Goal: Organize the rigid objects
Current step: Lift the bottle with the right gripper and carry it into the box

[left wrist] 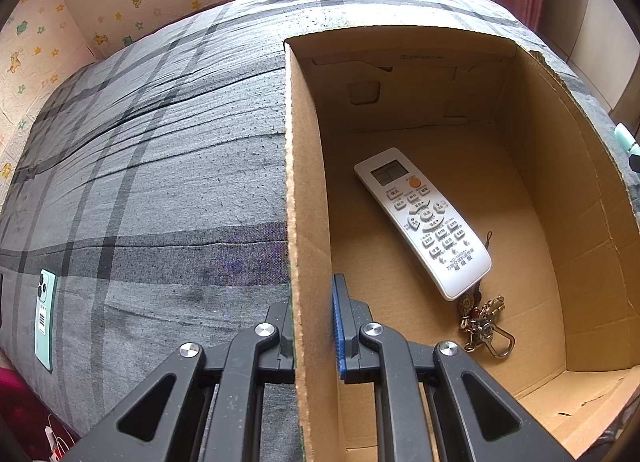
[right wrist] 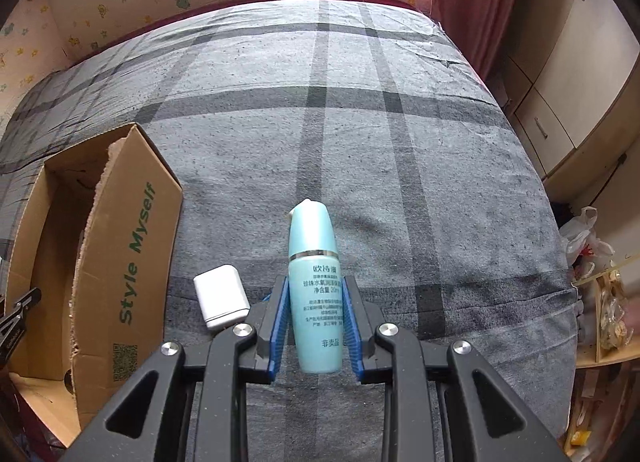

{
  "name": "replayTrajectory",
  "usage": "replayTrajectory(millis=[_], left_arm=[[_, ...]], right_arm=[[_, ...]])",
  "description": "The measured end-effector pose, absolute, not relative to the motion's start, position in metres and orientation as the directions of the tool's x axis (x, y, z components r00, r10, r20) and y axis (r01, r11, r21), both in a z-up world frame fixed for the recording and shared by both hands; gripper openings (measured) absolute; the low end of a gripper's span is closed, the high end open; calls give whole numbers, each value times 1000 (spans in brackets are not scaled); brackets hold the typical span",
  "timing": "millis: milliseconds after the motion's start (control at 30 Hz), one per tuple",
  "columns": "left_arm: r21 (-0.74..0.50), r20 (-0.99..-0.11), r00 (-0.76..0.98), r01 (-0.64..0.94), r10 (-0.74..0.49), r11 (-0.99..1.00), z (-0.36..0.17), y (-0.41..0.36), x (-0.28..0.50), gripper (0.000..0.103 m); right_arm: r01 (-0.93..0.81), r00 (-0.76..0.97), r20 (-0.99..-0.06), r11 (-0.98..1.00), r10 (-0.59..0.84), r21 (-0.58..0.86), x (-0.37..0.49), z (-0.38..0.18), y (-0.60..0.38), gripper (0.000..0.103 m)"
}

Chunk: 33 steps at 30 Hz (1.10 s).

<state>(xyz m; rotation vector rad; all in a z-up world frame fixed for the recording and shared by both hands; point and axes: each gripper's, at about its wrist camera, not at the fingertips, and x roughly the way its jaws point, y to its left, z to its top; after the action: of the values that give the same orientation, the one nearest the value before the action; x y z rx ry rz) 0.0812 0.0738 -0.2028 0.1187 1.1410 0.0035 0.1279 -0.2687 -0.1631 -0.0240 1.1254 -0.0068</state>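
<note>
An open cardboard box (left wrist: 306, 190) lies on a grey plaid bed. Inside it lie a white remote control (left wrist: 424, 222) and a bunch of keys (left wrist: 486, 328). My left gripper (left wrist: 312, 326) is shut on the box's left wall, one finger inside, one outside. My right gripper (right wrist: 316, 322) is shut on a pale blue cosmetic bottle (right wrist: 314, 282), cap pointing away, just above the bed. A white charger (right wrist: 220, 298) lies on the bed between the bottle and the box (right wrist: 120, 246), which shows at the left of the right wrist view.
A mint green phone (left wrist: 45, 318) lies face down on the bed at the far left. The bed (right wrist: 360, 122) stretches back to a wall with a window. A wardrobe (right wrist: 568, 74) and cluttered shelves (right wrist: 600, 302) stand to the right.
</note>
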Motion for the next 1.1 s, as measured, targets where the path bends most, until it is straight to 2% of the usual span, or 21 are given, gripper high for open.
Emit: replayTrajectory(millis=[500,1100], left_arm=[[91,-907,417,59,58,994,-202,74,81,13],[85,-907,419,61,52,995,-201,75,81,13]], right_arm=[[-108,470,-881,994,59,8,124,-129,-206,27],[-258,446,-880,965,162,47,119,-123,-123,27]])
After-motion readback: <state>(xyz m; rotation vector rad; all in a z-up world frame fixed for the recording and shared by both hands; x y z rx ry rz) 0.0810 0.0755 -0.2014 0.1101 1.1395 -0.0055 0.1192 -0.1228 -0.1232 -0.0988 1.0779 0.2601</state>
